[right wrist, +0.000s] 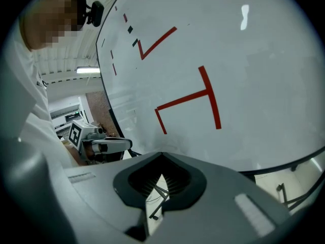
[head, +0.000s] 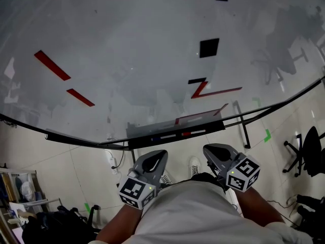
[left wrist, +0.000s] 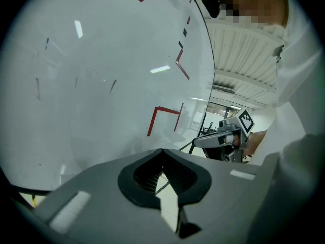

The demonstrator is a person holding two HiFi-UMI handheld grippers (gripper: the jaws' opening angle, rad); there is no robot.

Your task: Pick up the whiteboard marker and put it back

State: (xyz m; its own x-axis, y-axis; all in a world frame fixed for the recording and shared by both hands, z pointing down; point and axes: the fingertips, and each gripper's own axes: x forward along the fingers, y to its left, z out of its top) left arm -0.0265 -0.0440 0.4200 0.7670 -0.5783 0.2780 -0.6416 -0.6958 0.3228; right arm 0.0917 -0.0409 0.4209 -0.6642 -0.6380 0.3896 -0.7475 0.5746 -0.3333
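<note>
A big whiteboard [head: 127, 50] fills the head view, with red strips and black squares stuck on it. Its tray [head: 137, 132] runs along the lower edge. On the tray lie whiteboard markers: one with a dark middle [head: 163, 136] and one with a red middle [head: 187, 133]. My left gripper [head: 156, 156] and right gripper [head: 212, 151] hang low, close to my body, below the tray and apart from it. Both are shut with nothing between the jaws. In the left gripper view the left gripper [left wrist: 163, 181] faces the board; the right gripper [right wrist: 161, 183] does the same in its own view.
An office chair [head: 307, 154] stands at the right on the tiled floor. A leg of the board's stand [head: 244, 128] reaches down right of the tray, next to green floor tape [head: 266, 135]. Bags and shelves [head: 30, 207] crowd the lower left.
</note>
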